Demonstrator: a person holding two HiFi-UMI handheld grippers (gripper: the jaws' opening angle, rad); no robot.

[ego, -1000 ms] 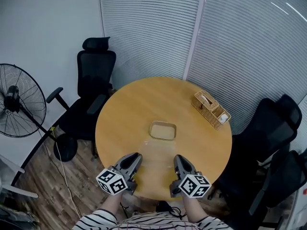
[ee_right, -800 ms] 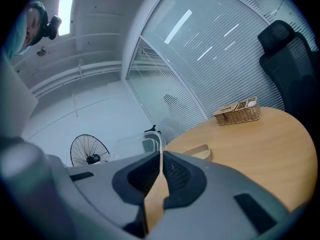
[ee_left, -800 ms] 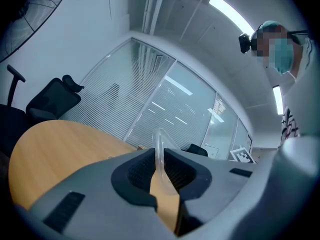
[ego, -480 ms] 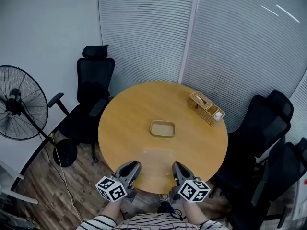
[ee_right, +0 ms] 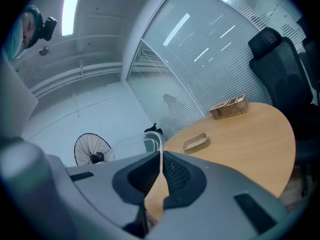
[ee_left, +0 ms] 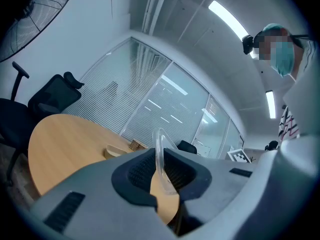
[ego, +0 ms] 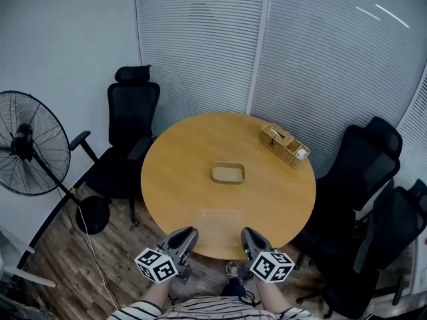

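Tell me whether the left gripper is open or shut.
Shut. In the left gripper view, the left gripper has its jaws pinched on the thin rim of the clear plastic container.

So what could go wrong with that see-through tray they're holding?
The left gripper and right gripper each pinch only a thin rim of the tray, so it might slip out. If the two pull apart or twist, the thin plastic could bend or crack.

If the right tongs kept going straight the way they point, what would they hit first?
The right tongs are shut on the rim of the clear container. Past it, probably the shallow beige dish on the round table, though their height over the tabletop is unclear.
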